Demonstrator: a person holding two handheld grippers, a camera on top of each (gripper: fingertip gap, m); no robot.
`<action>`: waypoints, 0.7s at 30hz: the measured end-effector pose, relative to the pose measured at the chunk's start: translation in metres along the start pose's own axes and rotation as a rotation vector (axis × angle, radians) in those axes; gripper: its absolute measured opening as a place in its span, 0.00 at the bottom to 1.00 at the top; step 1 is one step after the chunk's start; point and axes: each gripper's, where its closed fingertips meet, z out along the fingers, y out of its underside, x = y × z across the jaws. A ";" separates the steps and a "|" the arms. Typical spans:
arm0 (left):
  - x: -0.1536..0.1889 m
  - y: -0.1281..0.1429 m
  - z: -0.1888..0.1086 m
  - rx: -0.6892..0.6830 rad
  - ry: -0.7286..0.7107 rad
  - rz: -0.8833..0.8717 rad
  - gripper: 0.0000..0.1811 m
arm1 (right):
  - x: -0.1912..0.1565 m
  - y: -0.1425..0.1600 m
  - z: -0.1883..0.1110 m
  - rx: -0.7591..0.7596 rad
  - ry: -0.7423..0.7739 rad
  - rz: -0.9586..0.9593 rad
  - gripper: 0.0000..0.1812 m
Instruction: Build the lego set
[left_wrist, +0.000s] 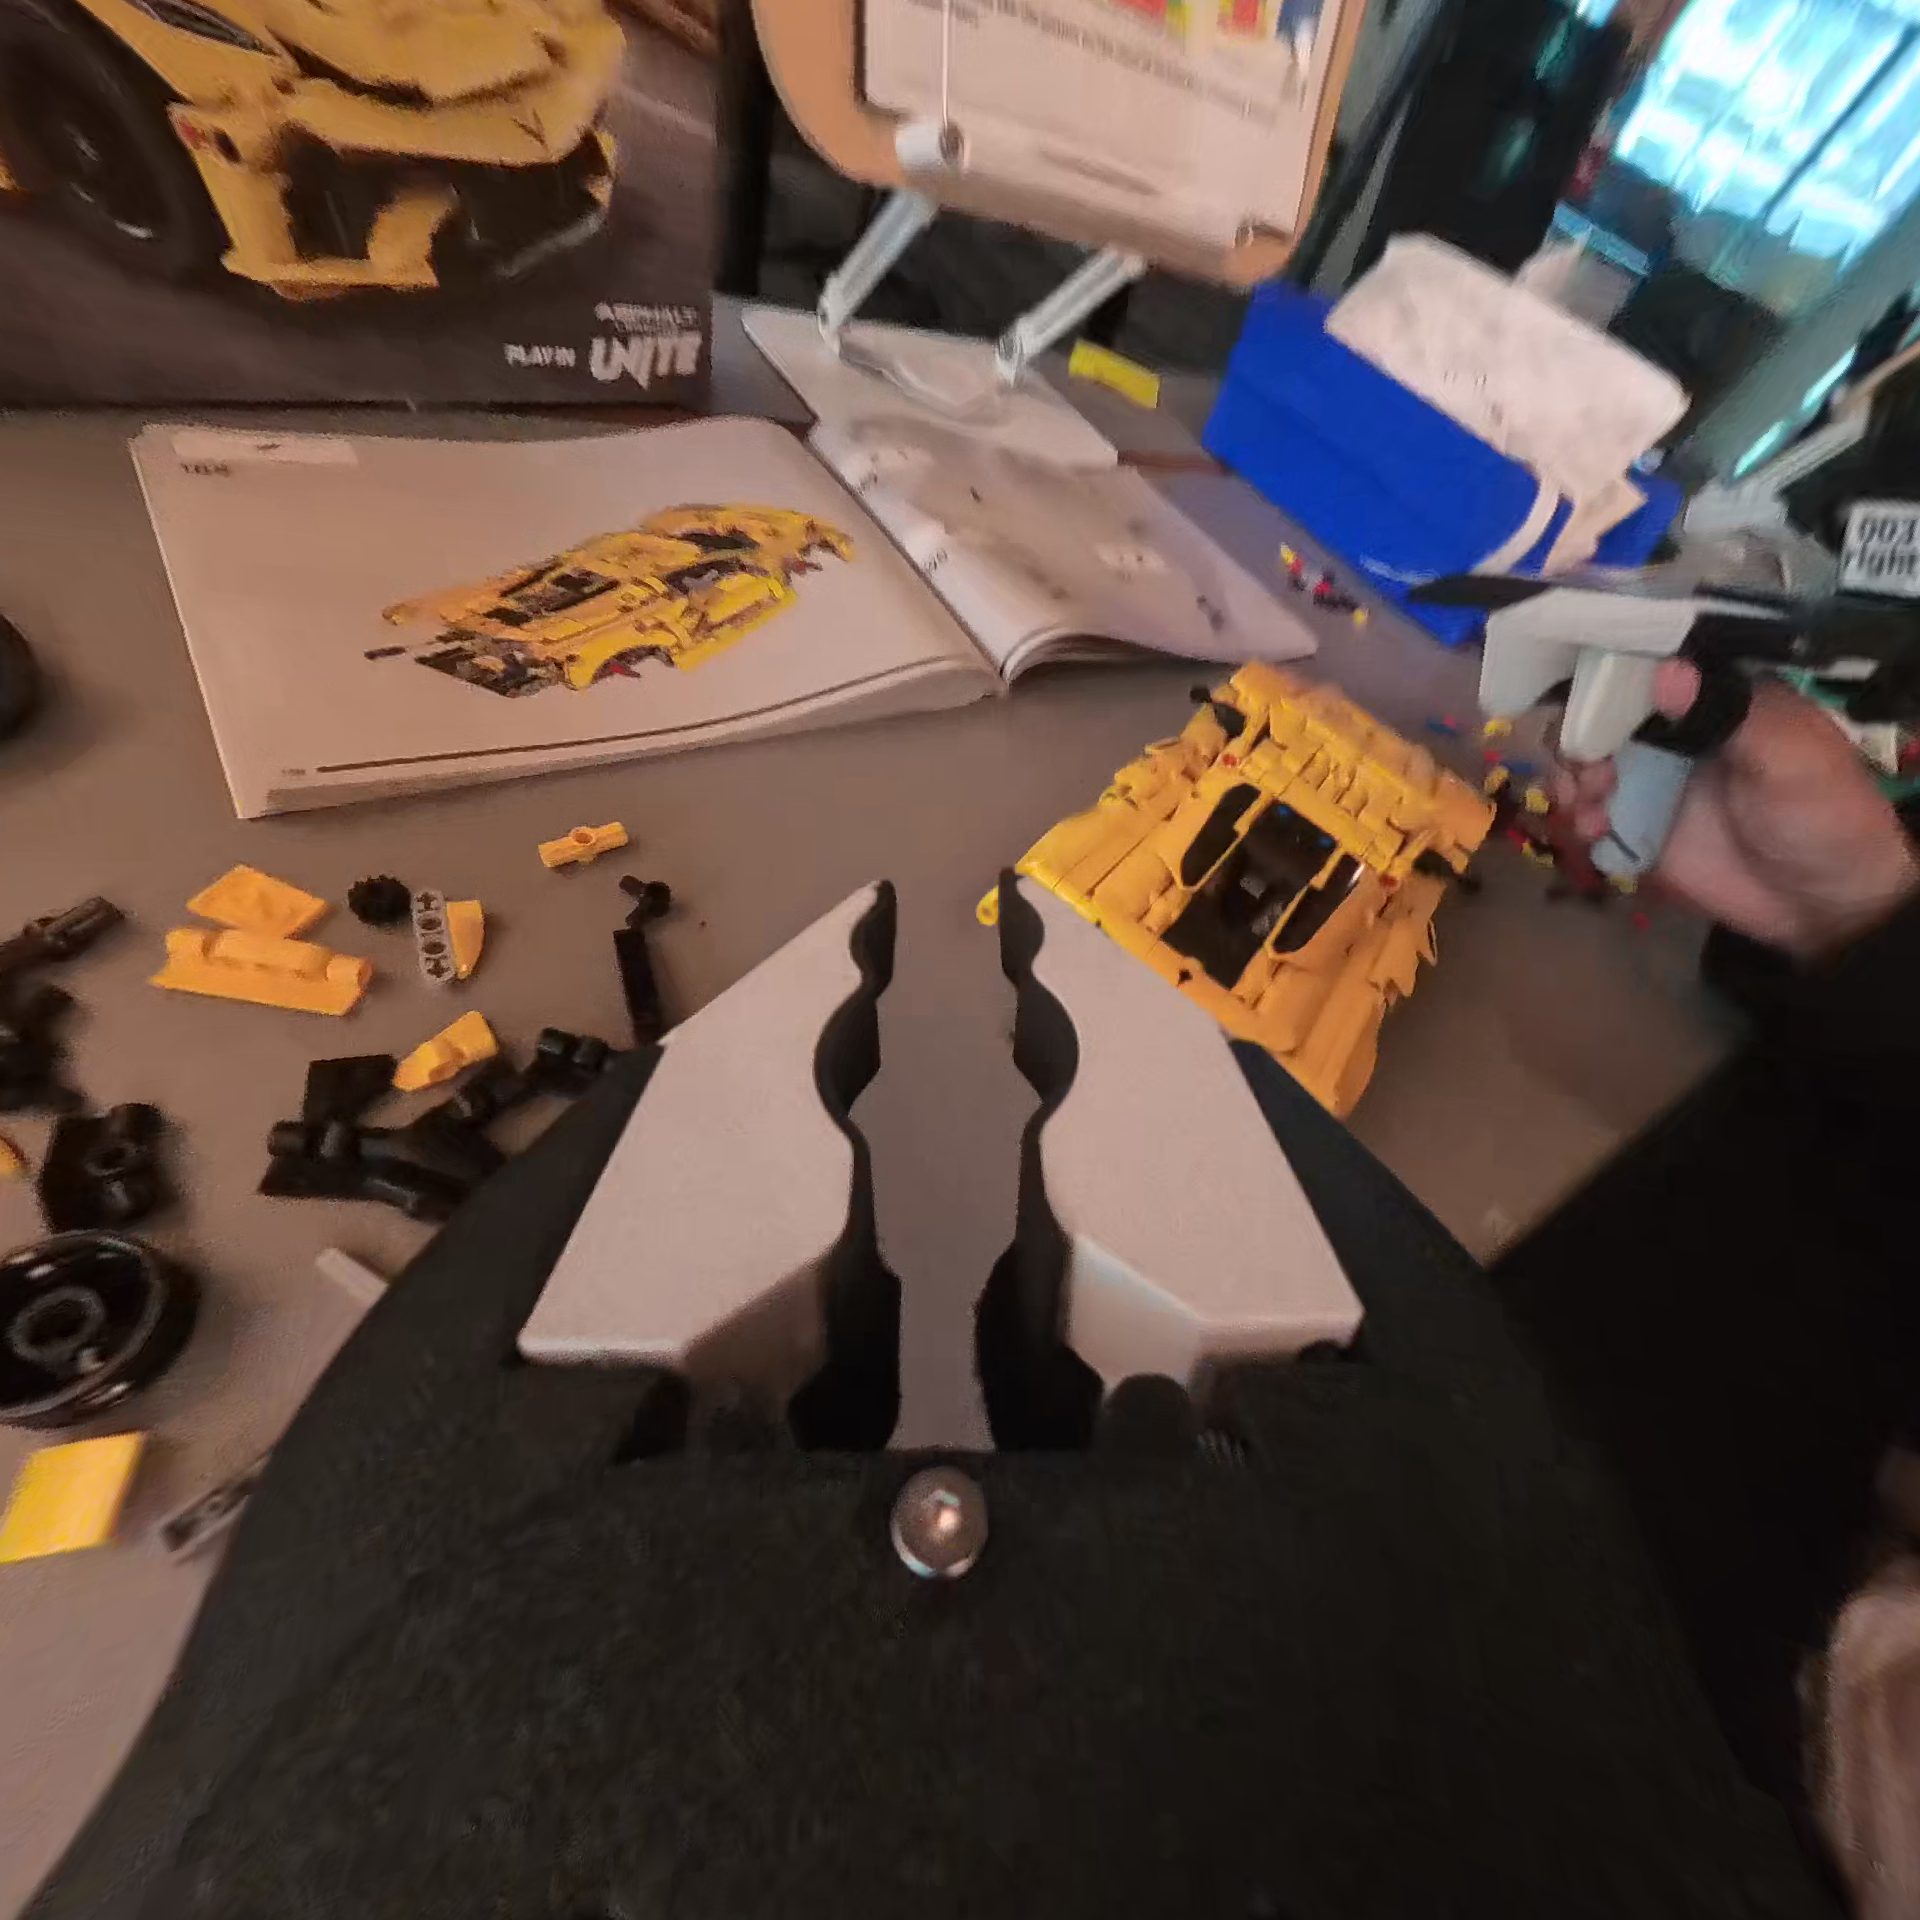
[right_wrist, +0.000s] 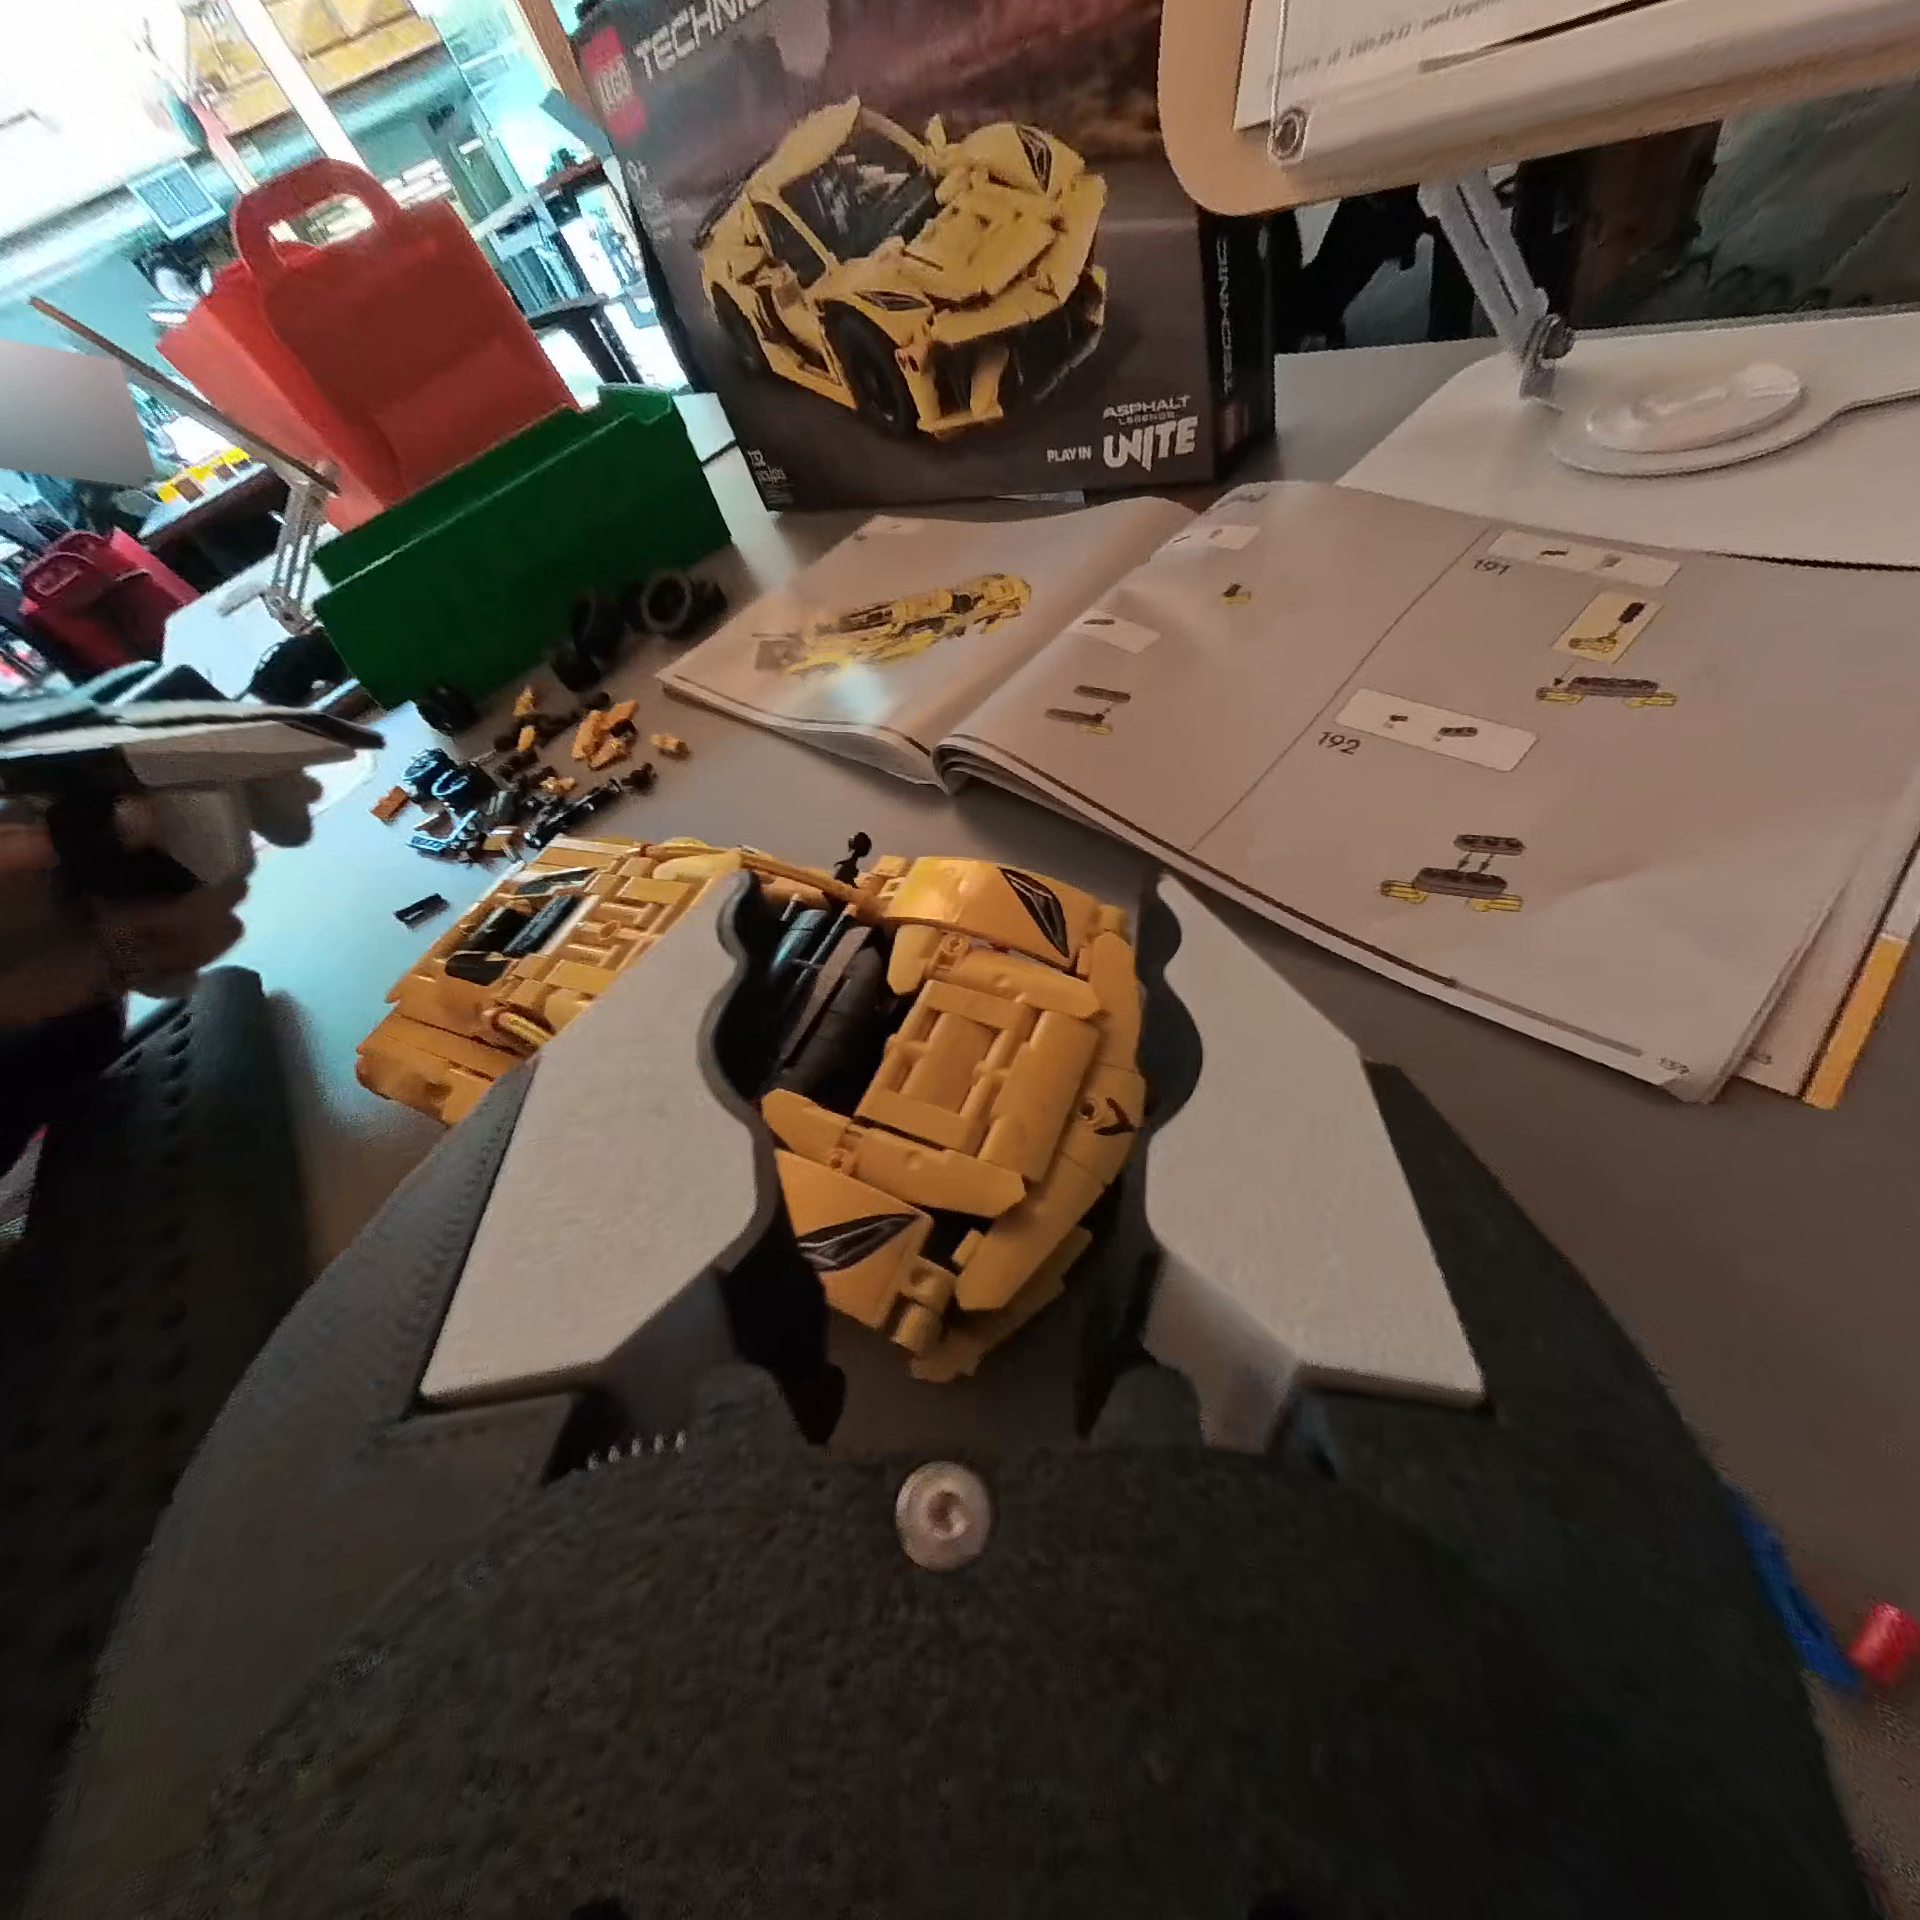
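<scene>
My right gripper (right_wrist: 940, 904) is spread wide above the nose of the yellow car model (right_wrist: 935, 1070), which lies on the grey table (right_wrist: 1455, 1299) in front of the open instruction booklet (right_wrist: 1351, 727); I cannot tell whether either jaw touches it. My left gripper (left_wrist: 945, 904) hangs empty over bare table, its jaws parted by a narrow gap, with the car just to its right. The main risk, as I judge it, is closing on the car's bonnet panels: they look lightly clipped on, and a squeeze across them could pop pieces loose or skid the whole car over the smooth tabletop. A thin black piece (right_wrist: 857, 847) sticking up from the car could snag a jaw. Loose yellow and black parts (left_wrist: 343, 997) and a black wheel (left_wrist: 83, 1325) are scattered left of my left gripper, easy to sweep away. Behind stand the set's box (right_wrist: 935, 260), a green bin (right_wrist: 520, 561) and a white stand (right_wrist: 1662, 416), none in the way.
</scene>
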 end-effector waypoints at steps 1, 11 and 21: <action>-0.007 0.005 0.001 -0.008 -0.051 0.028 0.10 | -0.003 0.002 0.000 -0.004 -0.012 0.000 0.38; -0.006 0.001 0.012 -0.064 0.022 -0.062 0.08 | -0.010 -0.006 -0.007 0.030 -0.068 0.059 0.32; 0.013 -0.143 0.088 -0.245 0.152 0.147 0.15 | 0.024 -0.139 -0.005 0.022 0.183 -0.288 0.37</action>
